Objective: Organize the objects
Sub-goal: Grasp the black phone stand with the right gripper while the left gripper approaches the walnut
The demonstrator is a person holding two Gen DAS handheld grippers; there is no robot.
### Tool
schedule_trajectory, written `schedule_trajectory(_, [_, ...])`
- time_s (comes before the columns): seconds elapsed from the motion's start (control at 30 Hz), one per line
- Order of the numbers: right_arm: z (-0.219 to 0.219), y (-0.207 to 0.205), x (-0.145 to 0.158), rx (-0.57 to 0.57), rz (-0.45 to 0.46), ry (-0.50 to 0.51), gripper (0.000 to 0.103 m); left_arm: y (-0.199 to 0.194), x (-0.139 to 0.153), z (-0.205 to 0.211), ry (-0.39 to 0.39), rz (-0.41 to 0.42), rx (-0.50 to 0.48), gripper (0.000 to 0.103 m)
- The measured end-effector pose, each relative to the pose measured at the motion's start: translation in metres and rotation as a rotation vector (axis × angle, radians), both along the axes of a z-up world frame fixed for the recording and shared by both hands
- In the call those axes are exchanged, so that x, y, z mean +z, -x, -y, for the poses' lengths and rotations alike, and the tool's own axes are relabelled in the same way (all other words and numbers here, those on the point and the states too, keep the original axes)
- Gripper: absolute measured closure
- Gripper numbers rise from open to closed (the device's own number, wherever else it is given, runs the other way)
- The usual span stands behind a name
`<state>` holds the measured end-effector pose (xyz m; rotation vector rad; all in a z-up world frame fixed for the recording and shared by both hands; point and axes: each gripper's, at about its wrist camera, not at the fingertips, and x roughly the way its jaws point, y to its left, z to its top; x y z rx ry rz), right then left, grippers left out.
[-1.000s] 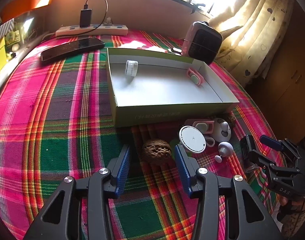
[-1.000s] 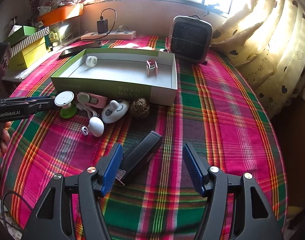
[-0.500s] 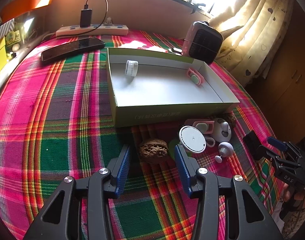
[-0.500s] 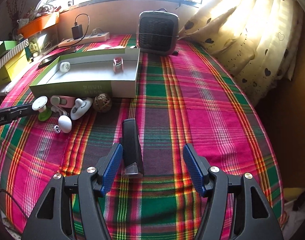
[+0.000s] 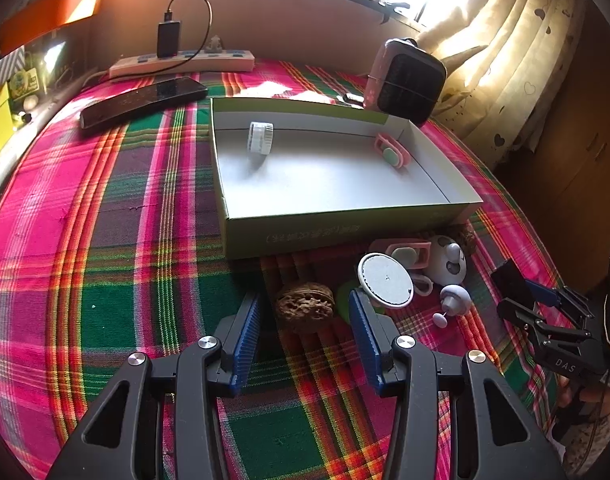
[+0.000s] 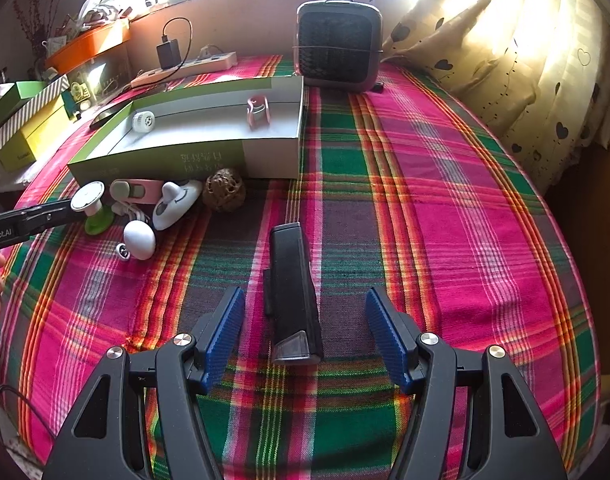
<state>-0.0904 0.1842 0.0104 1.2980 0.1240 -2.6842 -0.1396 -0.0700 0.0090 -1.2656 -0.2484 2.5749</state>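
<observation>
A plaid cloth [image 6: 445, 208] in pink, green and orange covers the whole work surface; its widest bare stretch lies on the right in the right wrist view, running from the cream heart-print curtain [image 6: 525, 64] at the far edge down to the near edge, with nothing standing on it. In the left wrist view another bare stretch lies left of the box, bounded at the back by a dark flat remote-like slab [image 5: 143, 100] and a power strip [image 5: 181, 65] under the window wall. The shallow green-sided cardboard box [image 5: 345, 234] sits near the middle, open at the top, a small fan heater [image 6: 339, 46] just behind its far right corner. Inside the box, well apart, are a white ribbed roll [image 5: 260, 138] near the back wall and a pink clip [image 5: 392, 151] toward the right end; the rest of its floor is bare. Against the box's near wall lies a cluster: a white disc on a green base [image 5: 385, 280], a pink flat piece [image 5: 405, 254], a white rounded toy [image 5: 449, 266], a small white mushroom-shaped piece [image 5: 455, 298] and a woven ball [image 6: 224, 190]. The left gripper [image 5: 303, 320] stands spread, its blue pads either side of a walnut [image 5: 304, 306] without pressing it. The right gripper [image 6: 305, 324] is likewise spread, straddling a black oblong device [image 6: 291, 292] that lies lengthwise between its fingers, clear of both.
</observation>
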Motion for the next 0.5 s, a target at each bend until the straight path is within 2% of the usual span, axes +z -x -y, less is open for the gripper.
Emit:
schedule_trajectory(0.33, [-0.0024, 0.0009, 0.0, 0.004, -0.013, 0.01, 0.04, 0.0023, -0.0003, -0.0069, 0.046, -0.012, -0.002, 0.06])
schedule_trajectory(0.5, [-0.0041, -0.0004, 0.0008, -0.005, -0.02, 0.011, 0.047, 0.002, -0.0005, -0.0063, 0.043, -0.015, 0.009, 0.06])
